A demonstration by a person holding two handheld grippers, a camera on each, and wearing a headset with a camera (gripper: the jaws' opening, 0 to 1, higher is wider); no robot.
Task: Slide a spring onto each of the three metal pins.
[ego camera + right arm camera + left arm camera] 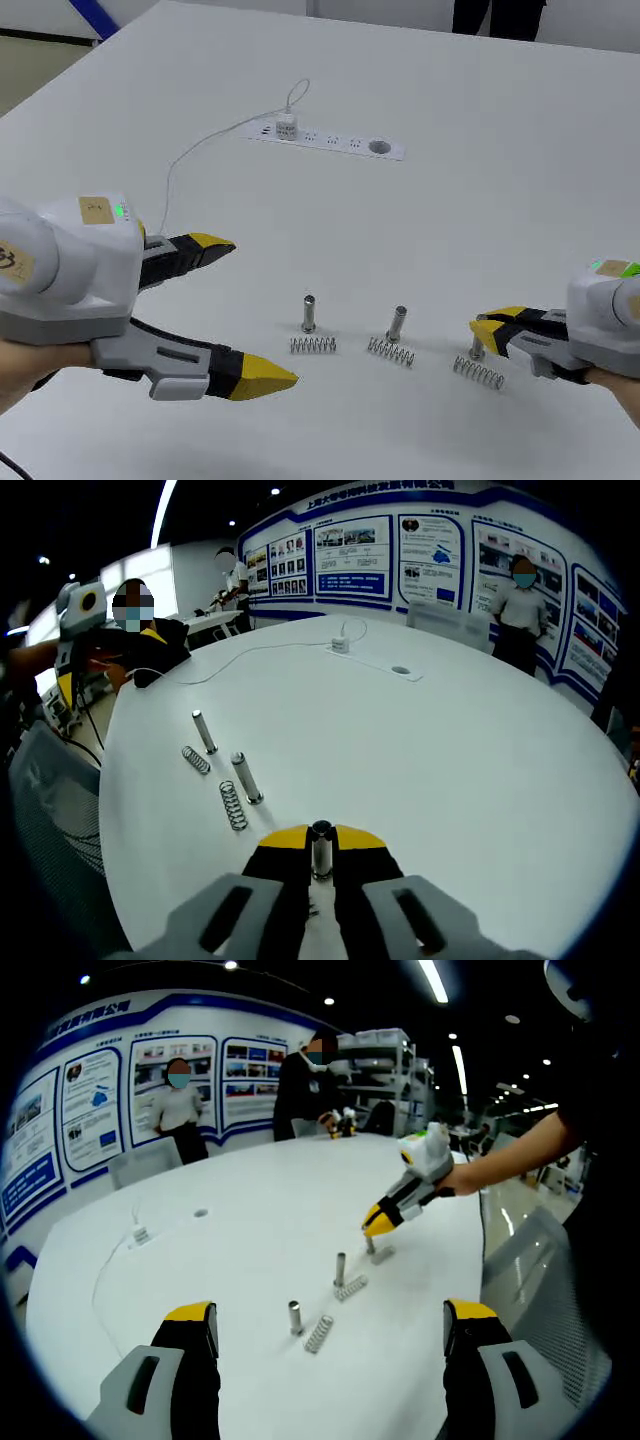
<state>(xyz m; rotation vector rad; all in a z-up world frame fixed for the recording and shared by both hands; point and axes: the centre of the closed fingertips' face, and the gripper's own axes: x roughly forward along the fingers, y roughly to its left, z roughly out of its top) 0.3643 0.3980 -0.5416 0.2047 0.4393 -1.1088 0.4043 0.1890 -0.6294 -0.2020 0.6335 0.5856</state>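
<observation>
Three short metal pins stand in a row on the white table: left pin (pixel 309 312), middle pin (pixel 397 322), right pin (pixel 478 349). A loose spring lies in front of each: left spring (pixel 313 345), middle spring (pixel 390 351), right spring (pixel 478 374). My right gripper (pixel 489 331) is shut on the right pin (pixel 321 854), its yellow tips clamped around the upright shaft. My left gripper (pixel 240 310) hovers wide open to the left of the row, holding nothing. In the left gripper view its jaws frame the pins (pixel 340 1268) and the springs (pixel 319 1333).
A white power strip (pixel 330 141) with a plugged charger (pixel 287 126) and a trailing cable lies at the back of the table. People stand beyond the far table edge (pixel 310 1080). A person sits at the table's left side (pixel 140 630).
</observation>
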